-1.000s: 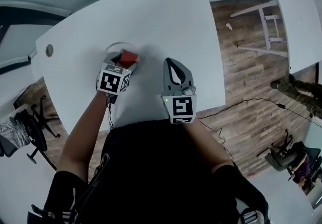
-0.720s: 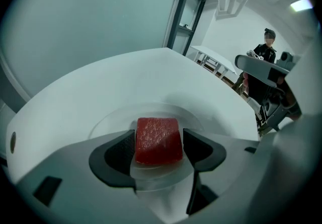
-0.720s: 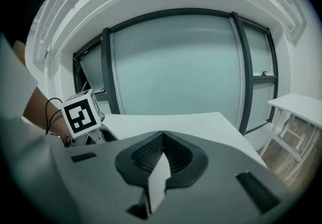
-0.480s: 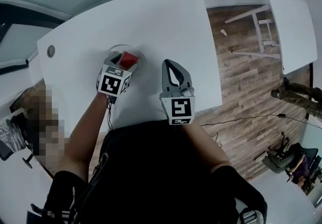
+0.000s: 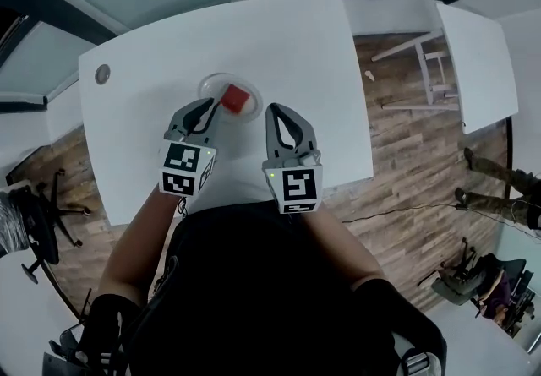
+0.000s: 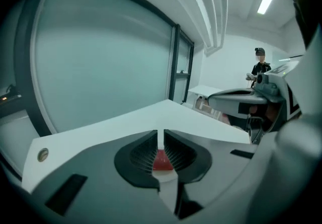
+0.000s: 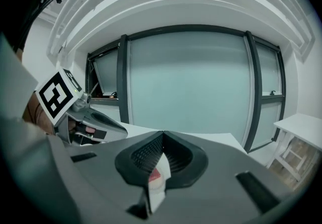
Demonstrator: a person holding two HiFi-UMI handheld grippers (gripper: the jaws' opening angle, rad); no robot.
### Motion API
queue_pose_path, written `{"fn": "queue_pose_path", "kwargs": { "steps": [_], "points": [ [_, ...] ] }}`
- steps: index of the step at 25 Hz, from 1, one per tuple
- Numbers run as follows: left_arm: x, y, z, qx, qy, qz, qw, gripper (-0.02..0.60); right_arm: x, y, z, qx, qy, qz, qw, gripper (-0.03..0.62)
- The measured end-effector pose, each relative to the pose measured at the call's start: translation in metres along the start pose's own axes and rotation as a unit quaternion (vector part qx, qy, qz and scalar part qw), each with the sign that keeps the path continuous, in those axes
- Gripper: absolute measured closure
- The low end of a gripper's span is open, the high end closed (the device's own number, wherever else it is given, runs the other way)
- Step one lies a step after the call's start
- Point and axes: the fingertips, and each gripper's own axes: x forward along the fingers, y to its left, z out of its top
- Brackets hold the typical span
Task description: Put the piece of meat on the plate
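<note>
Head view: the white table (image 5: 287, 36) lies bare from the grommet (image 5: 102, 73) near its left edge across to its right edge, and the piece of meat (image 5: 235, 98) lies on the plate (image 5: 211, 83), well in from every edge. A second ago the left gripper (image 5: 209, 106) was down at the plate, jaws wide. Now it is lifted just short of it, angled down, its jaws closing to a slit on nothing, while the right gripper (image 5: 280, 110) beside it is clenched, empty.
</note>
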Motion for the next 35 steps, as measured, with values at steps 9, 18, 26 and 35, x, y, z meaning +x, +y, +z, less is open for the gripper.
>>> {"fn": "queue_pose_path", "kwargs": {
  "steps": [9,18,26,35],
  "points": [
    [-0.104,0.003,0.050,0.007,-0.163,0.025,0.9862,0.578,-0.021,0.080,0.061,-0.011,-0.065,0.045,0.997,0.591],
    [-0.182,0.000,0.087,0.030,-0.264,0.018,0.9639,0.578,-0.051,0.135,0.112,-0.037,-0.131,0.036,0.990,0.591],
    [-0.220,0.008,0.085,0.040,-0.297,0.005,0.9541,0.578,-0.071,0.166,0.136,-0.046,-0.170,0.010,0.984,0.591],
    [-0.225,0.004,0.084,0.042,-0.300,-0.016,0.9528,0.578,-0.079,0.170,0.143,-0.055,-0.177,-0.012,0.983,0.591]
  ]
}}
